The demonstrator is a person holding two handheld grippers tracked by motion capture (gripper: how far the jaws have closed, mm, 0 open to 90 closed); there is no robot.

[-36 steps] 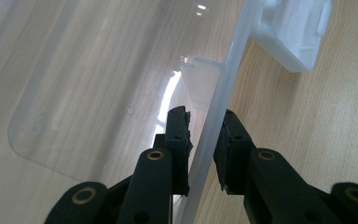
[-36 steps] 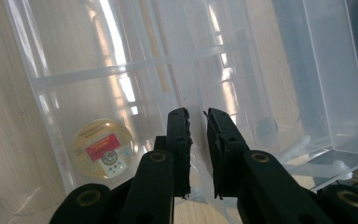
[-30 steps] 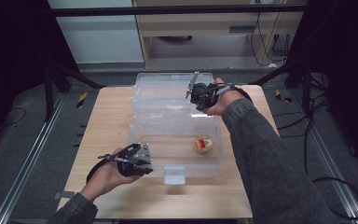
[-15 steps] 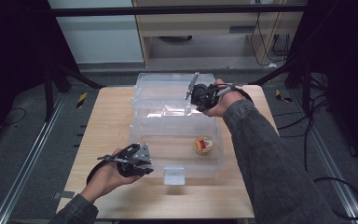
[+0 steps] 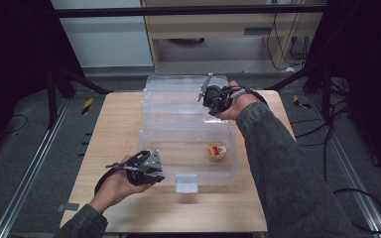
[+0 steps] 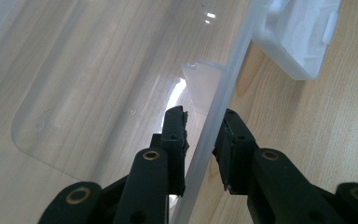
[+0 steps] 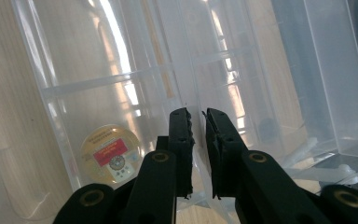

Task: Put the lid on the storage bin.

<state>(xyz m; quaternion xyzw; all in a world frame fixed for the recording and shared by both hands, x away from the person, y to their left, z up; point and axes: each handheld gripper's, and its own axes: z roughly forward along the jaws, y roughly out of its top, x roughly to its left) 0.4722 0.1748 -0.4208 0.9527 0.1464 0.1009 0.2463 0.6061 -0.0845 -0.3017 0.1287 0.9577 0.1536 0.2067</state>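
On the wooden table [image 5: 114, 129]: the clear plastic box [image 5: 188, 148] is sitting in the middle, open, its long axis running left to right and its lid [image 5: 186, 94] reaching toward the far edge.
Left gripper [image 5: 146, 168]: I am clamping my jaws on the box's near rim [image 6: 214, 121], beside its latch [image 6: 303, 32].
Right gripper [image 5: 213, 96]: I am pinching the lid's thin clear edge [image 7: 196, 116], jaws nearly closed.
Inside the box: a small round tin [image 5: 217, 151] is lying flat near the right end.
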